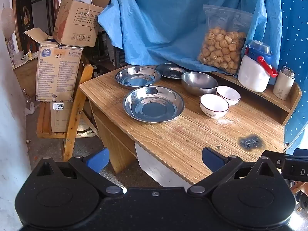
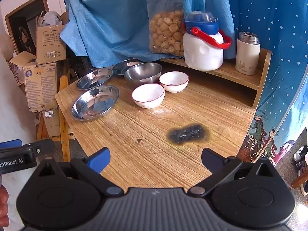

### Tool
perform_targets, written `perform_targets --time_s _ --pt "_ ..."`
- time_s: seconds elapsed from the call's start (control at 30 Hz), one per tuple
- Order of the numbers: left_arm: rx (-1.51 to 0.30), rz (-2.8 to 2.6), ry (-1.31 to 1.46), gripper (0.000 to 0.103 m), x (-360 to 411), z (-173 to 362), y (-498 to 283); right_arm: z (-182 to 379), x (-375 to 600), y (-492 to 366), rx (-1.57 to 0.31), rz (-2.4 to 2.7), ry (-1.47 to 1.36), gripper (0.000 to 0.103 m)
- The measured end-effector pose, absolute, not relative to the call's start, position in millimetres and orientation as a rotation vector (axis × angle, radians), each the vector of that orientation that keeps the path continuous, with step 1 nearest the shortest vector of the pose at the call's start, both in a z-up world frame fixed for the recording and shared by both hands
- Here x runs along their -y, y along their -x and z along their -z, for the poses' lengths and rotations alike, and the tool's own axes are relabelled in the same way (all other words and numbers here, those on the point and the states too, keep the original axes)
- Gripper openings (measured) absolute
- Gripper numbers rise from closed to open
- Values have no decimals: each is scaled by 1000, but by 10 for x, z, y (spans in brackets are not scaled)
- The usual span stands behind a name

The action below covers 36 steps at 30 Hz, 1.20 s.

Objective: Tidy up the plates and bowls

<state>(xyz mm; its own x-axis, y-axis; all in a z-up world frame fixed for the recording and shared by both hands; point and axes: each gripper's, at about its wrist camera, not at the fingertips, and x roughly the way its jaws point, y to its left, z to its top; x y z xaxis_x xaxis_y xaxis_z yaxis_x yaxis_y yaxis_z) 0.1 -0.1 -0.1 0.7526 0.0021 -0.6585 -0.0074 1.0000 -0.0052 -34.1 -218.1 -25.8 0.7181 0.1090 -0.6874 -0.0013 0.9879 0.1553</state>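
Three shallow steel plates stand on the wooden table (image 1: 182, 140): a near one (image 1: 153, 104) (image 2: 95, 102), a middle one (image 1: 137, 76) (image 2: 94, 78) and a far one (image 1: 171, 70) (image 2: 125, 65). A deep steel bowl (image 1: 199, 82) (image 2: 143, 72) sits beside two white bowls, one near (image 1: 214, 105) (image 2: 148, 95), one far (image 1: 228, 94) (image 2: 173, 81). My left gripper (image 1: 155, 159) is open and empty, short of the table's near edge. My right gripper (image 2: 156, 159) is open and empty above the near table part.
A black burn mark (image 2: 187, 132) (image 1: 250, 141) scars the table. A raised shelf (image 2: 231, 75) holds a snack bag (image 2: 166, 30), a white jug (image 2: 203, 44) and a thermos (image 2: 247, 53). Blue cloth (image 1: 163, 19) hangs behind. Cardboard boxes (image 1: 57, 71) and a wooden chair (image 1: 77, 105) stand left.
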Motion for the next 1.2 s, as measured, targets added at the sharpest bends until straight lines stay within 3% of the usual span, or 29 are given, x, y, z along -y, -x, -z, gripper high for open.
perform_targets --time_s 1.2 --pt "-717 8 7 102 21 4 5 228 2199 359 -764 -53 -147 103"
